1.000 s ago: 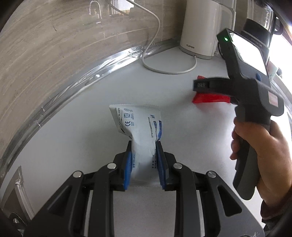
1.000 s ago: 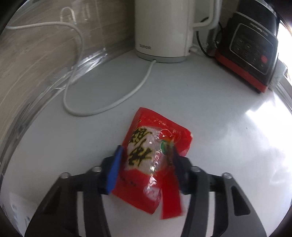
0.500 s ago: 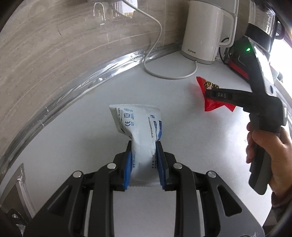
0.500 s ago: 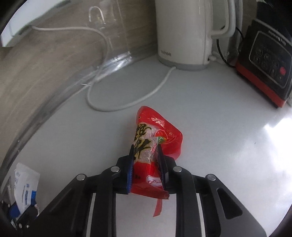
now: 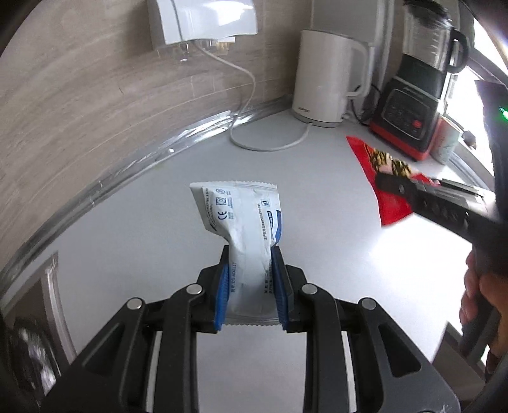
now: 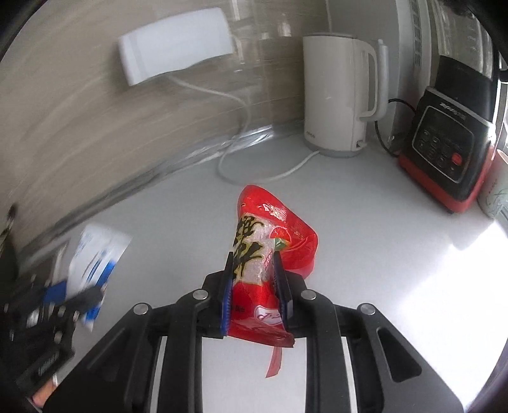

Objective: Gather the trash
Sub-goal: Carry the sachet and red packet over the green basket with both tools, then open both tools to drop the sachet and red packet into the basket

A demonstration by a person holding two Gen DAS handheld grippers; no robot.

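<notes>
My left gripper [image 5: 250,279] is shut on a white and blue wrapper [image 5: 244,222], held up above the white counter [image 5: 143,228]. My right gripper [image 6: 254,282] is shut on a red snack packet [image 6: 263,241] with black characters, also lifted off the counter. In the left wrist view the red snack packet [image 5: 384,178] shows at the right, pinched by the right gripper [image 5: 393,184], with a hand [image 5: 485,292] on its handle. In the right wrist view the white wrapper [image 6: 95,254] and the blurred left gripper [image 6: 73,292] appear at the lower left.
A white kettle [image 6: 336,95] with a looping cord [image 6: 254,171] stands at the back against the tiled wall. A black and red blender [image 6: 454,133] stands to its right, with a cup [image 5: 447,143] beside it. A white wall socket box [image 5: 203,19] hangs above.
The right gripper closed on the red packet and lifted it off the counter. Both grippers have risen and pulled back, so the kettle and blender look farther away.
</notes>
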